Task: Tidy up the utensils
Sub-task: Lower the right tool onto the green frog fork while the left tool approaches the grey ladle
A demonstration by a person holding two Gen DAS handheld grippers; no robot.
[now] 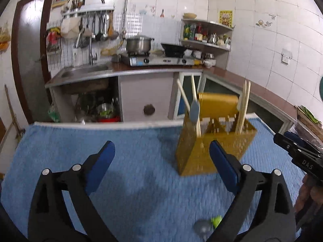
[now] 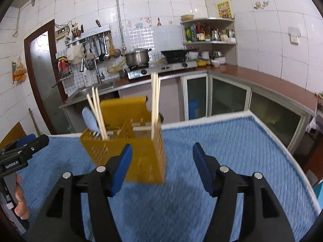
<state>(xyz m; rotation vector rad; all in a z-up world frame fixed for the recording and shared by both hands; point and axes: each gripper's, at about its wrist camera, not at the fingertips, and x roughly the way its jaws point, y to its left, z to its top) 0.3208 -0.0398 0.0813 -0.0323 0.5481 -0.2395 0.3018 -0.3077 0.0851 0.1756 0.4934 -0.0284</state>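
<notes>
A yellow perforated utensil holder (image 1: 214, 147) stands on the blue towel (image 1: 141, 161); it also shows in the right wrist view (image 2: 139, 153). It holds pale chopsticks (image 1: 244, 104) on one side, more chopsticks (image 1: 186, 104) and a grey-blue spoon (image 1: 194, 113) on the other. A grey spoon with a green tip (image 1: 208, 224) lies on the towel near me. My left gripper (image 1: 161, 167) is open and empty, left of the holder. My right gripper (image 2: 161, 167) is open and empty, just in front of the holder.
The towel-covered table ends at a white edge (image 1: 105, 124). Beyond it are a sink (image 1: 84, 71), a stove with a pot (image 1: 139, 44) and wok, corner shelves (image 2: 210, 32) and glass-front cabinets (image 2: 228, 98). The other gripper shows at the right edge (image 1: 298, 153).
</notes>
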